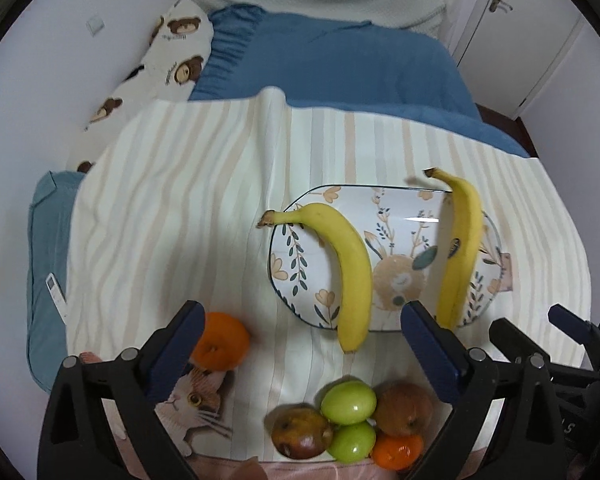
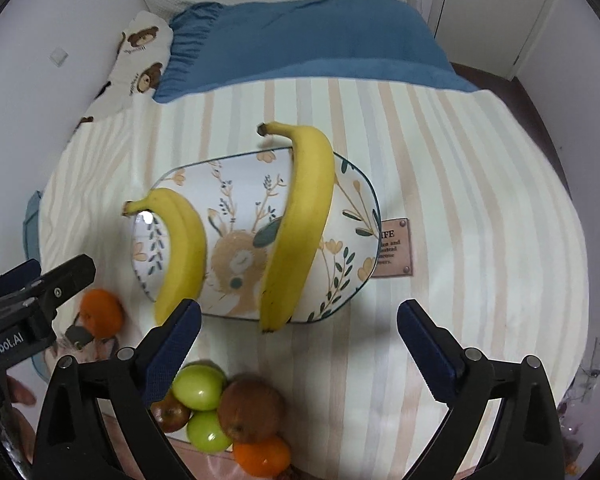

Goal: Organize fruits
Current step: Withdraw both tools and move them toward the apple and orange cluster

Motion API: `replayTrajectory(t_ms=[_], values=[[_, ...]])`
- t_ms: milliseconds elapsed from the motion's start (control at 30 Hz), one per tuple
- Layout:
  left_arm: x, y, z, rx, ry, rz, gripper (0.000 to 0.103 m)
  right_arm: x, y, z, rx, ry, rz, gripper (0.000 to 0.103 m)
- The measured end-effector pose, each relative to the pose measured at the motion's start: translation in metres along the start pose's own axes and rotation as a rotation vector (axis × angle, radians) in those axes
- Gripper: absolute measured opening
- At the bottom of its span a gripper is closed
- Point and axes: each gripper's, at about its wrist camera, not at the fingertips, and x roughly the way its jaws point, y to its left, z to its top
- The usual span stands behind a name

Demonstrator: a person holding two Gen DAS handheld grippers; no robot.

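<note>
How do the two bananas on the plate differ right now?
The left banana lies over the left end of the plate; the right banana crosses nearer the right end. In the right wrist view the right banana looks longer and thicker. The right banana carries a dark sticker; none shows on the left banana. Both are yellow, stems pointing away from the cameras, tips overhanging the near rim, and neither is in a claw.

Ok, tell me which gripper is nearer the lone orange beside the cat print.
Left. The left gripper hangs open just above the lone orange, its left finger overlapping it. The right gripper is open farther away, nearer the plate's right end.
</note>
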Motion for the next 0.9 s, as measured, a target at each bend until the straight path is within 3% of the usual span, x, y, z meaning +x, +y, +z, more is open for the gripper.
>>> replayTrajectory(t_ms=[467, 900], values=[[-0.105, -0.006, -0.053, 0.042, -0.168, 0.003, 0.1, -0.12, 0.002, -0.053, -0.02, -0.207, -0.017, 0.1], [-0.159, 0.003, -0.083, 0.027, -0.253, -0.022, 0.1, -0.196, 0.012, -0.095, -0.021, -0.297, 0.048, 0.1]])
